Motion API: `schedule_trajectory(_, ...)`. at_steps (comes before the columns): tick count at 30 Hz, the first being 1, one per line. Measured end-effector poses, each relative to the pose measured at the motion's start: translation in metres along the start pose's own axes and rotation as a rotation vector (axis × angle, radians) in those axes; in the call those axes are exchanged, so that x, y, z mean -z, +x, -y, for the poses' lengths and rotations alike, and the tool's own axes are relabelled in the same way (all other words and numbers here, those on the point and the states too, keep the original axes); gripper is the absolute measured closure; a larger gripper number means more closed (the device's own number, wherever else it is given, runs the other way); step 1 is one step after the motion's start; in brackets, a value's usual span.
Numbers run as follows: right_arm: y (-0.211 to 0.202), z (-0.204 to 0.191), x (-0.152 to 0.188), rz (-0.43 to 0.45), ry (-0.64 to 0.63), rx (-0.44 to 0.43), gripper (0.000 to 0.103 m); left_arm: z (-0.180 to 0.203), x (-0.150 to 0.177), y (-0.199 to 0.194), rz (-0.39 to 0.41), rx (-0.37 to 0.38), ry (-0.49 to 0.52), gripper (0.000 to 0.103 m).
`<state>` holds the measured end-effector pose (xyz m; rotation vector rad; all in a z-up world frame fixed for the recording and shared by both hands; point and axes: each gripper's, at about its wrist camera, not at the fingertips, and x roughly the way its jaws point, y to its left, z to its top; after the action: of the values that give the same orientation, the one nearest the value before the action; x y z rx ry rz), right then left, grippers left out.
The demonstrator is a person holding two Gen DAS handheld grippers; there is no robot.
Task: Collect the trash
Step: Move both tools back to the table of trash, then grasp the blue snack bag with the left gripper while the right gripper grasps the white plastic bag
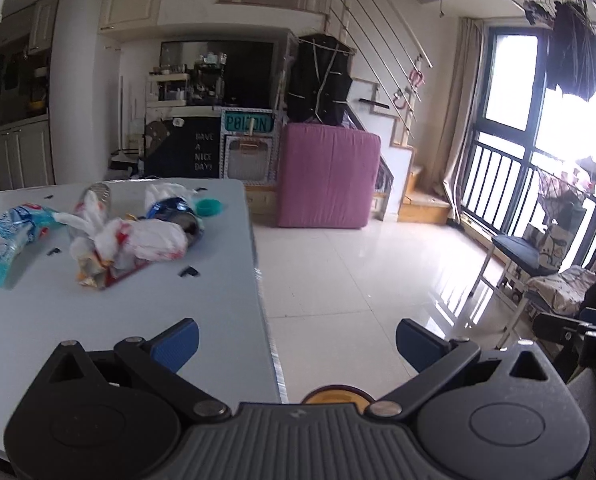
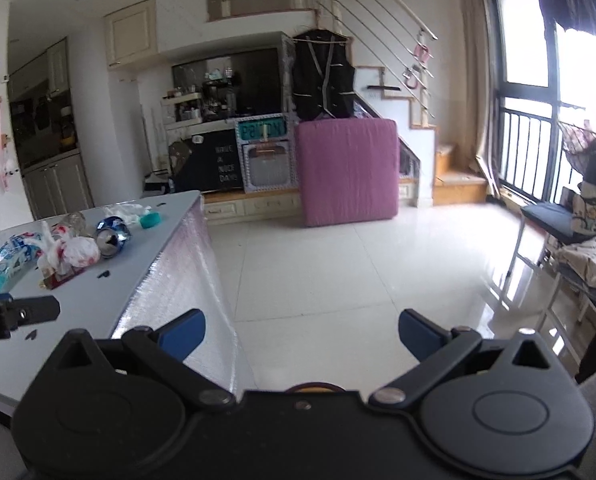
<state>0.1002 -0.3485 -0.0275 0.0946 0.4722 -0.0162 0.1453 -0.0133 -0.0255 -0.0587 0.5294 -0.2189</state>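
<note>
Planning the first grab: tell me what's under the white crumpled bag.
Under the white crumpled bag a red-and-yellow wrapper sticks out on the table. Anything deeper beneath the bag is covered.

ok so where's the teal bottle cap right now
The teal bottle cap lies on the white table near its far right edge, just right of the crushed blue can; the right wrist view shows it left of centre, beyond the can.
</note>
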Motion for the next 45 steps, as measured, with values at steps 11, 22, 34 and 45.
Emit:
schedule_trajectory(11,0.041,-0.093,-0.019,0.026,-0.083,-0.180,0.000,-0.107,-0.025,-0.018,0.062,-0.161,-0.051,0.000)
schedule_trajectory(22,0.104,-0.183,-0.042,0.037,-0.149,-0.389,0.000,-0.230,-0.054,-0.013,0.087,-0.341,-0.085,0.000)
schedule_trajectory(34,0.199,-0.273,-0.066,-0.038,-0.354,-0.481,0.022,-0.329,-0.071,0.043,0.032,-0.415,-0.076,0.000)
schedule_trajectory(45,0.255,-0.330,-0.063,-0.070,-0.783,-0.519,0.038,-0.382,-0.080,0.114,-0.090,-0.369,-0.056,0.000)
